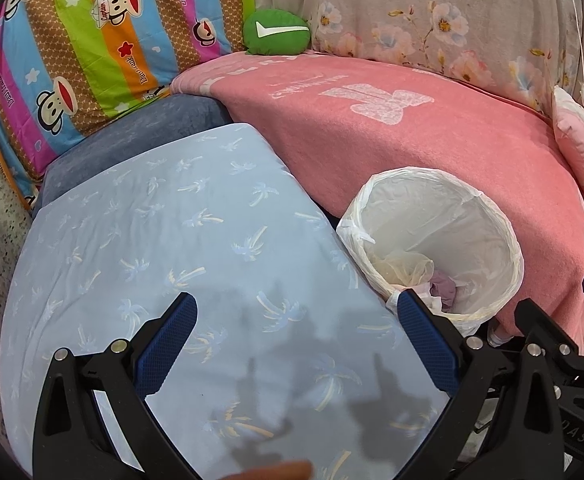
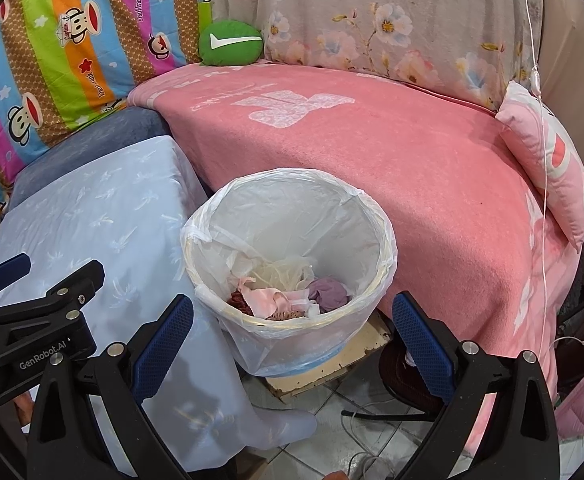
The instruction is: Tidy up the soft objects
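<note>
Nearing the end: soft scraps (image 2: 288, 300) already lie in the lined bin (image 2: 371, 216), centre frame.
Left gripper (image 1: 295, 344) and right gripper (image 2: 292, 344) both gape empty; pale blue cloth (image 1: 152, 216) looks bare.

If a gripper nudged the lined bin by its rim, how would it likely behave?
The bin would probably slide or tip easily: it holds only a few fabric scraps at the bottom, so it is likely light. It also seems to sit on a small raised board, which may make it less stable. The thin liner would likely crinkle and slip under the fingers.
</note>
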Tool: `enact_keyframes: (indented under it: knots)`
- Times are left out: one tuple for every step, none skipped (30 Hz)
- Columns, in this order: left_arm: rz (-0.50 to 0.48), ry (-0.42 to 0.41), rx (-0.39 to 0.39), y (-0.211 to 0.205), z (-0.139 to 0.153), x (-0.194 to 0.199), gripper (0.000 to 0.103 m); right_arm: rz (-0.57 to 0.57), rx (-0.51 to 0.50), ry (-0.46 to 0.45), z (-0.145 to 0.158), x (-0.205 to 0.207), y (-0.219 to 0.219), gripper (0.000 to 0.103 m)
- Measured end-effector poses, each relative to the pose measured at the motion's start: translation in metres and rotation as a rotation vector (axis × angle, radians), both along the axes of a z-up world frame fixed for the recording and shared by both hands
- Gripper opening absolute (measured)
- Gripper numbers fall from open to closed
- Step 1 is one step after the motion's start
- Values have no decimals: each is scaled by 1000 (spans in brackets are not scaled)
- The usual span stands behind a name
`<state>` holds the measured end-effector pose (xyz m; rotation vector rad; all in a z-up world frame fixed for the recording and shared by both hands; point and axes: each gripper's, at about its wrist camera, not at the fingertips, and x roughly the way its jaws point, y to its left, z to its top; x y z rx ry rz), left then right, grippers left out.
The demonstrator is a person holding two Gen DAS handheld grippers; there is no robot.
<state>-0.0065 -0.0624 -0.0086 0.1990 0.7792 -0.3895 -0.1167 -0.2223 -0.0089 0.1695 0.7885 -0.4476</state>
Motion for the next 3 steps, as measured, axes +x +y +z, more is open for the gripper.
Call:
enact_keyframes:
  knots:
    - [-2,0,0,0,0,0,96,0,-1,0,0,0,0,97]
    - [-6,2,-1,0,0,1,96,-1,-1,0,0,1,0,97]
    - [-8,3,0,0,-1,1,96,-2,-2,0,-1,2,1,97]
